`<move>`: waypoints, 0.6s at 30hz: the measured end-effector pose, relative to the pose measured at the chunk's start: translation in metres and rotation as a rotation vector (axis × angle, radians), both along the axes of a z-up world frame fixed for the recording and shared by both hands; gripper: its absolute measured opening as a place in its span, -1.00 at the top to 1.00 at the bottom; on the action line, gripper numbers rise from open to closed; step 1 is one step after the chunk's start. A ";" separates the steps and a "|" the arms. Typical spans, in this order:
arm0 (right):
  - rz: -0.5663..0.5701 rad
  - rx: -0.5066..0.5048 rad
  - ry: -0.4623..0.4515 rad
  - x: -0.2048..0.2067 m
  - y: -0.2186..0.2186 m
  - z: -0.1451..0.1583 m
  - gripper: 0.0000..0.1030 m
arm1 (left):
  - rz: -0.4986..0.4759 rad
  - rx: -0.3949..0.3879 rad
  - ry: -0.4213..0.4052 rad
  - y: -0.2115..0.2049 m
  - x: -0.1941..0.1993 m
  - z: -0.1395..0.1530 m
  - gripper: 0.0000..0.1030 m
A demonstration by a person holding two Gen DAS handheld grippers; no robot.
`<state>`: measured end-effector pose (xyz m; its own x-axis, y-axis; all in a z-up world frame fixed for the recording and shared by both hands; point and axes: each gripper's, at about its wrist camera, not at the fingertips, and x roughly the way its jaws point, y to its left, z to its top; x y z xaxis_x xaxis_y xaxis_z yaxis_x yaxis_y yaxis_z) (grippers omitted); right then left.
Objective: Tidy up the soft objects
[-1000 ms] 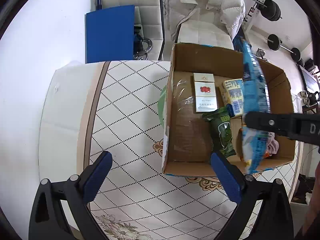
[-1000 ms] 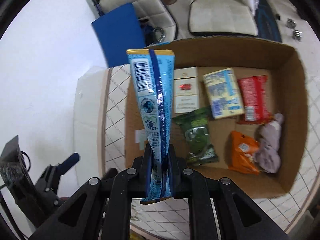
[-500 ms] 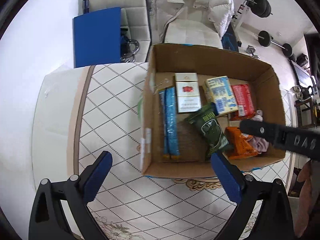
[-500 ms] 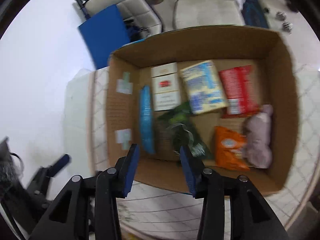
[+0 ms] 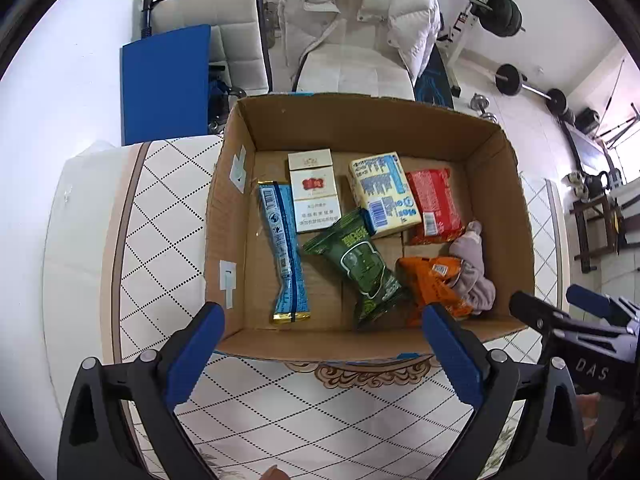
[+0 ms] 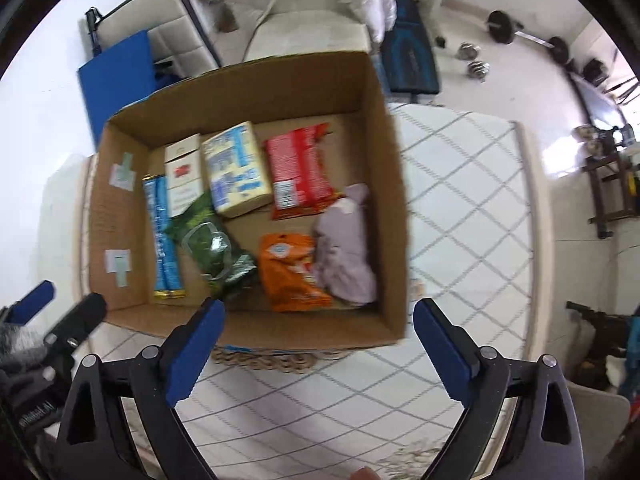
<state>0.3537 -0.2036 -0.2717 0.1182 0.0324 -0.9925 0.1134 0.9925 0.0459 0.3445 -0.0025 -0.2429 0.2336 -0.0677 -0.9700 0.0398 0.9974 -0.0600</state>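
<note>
Right wrist view was pretty smeared, so print on the packs in the cardboard box (image 6: 384, 200) was unreadable. The orange packet (image 5: 434, 284) sat partly hidden under the mauve cloth (image 5: 472, 268), and the green packet (image 5: 360, 264) covered a corner of the white carton (image 5: 314, 194).

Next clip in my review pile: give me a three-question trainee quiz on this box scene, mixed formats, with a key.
1. True or false: the long blue packet lies flat in the cardboard box, along its left wall.
2. Multiple choice: what touches the orange packet on its right side?
A. the red packet
B. the mauve cloth
C. the green packet
3. Fill in: the right gripper has its jaws ____, with nothing between them.

Key: 1 true; 2 B; 3 open. The right gripper's jaws have just been opening; the left gripper is open and empty too.
</note>
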 end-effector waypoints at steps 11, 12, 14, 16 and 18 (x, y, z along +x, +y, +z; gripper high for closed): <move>-0.002 0.006 -0.063 -0.034 -0.016 0.039 -0.89 | 0.032 0.006 -0.094 -0.010 -0.028 0.050 -0.96; -0.002 0.009 -0.074 -0.040 -0.016 0.046 -0.89 | 0.033 0.010 -0.112 -0.012 -0.033 0.058 -0.96; -0.003 0.010 -0.113 -0.056 -0.019 0.069 -0.89 | 0.026 0.021 -0.145 -0.015 -0.045 0.076 -0.96; -0.003 0.008 -0.152 -0.070 -0.021 0.089 -0.89 | 0.024 0.023 -0.183 -0.017 -0.060 0.097 -0.96; -0.001 0.003 -0.198 -0.089 -0.023 0.115 -0.90 | 0.026 0.020 -0.207 -0.017 -0.073 0.113 -0.96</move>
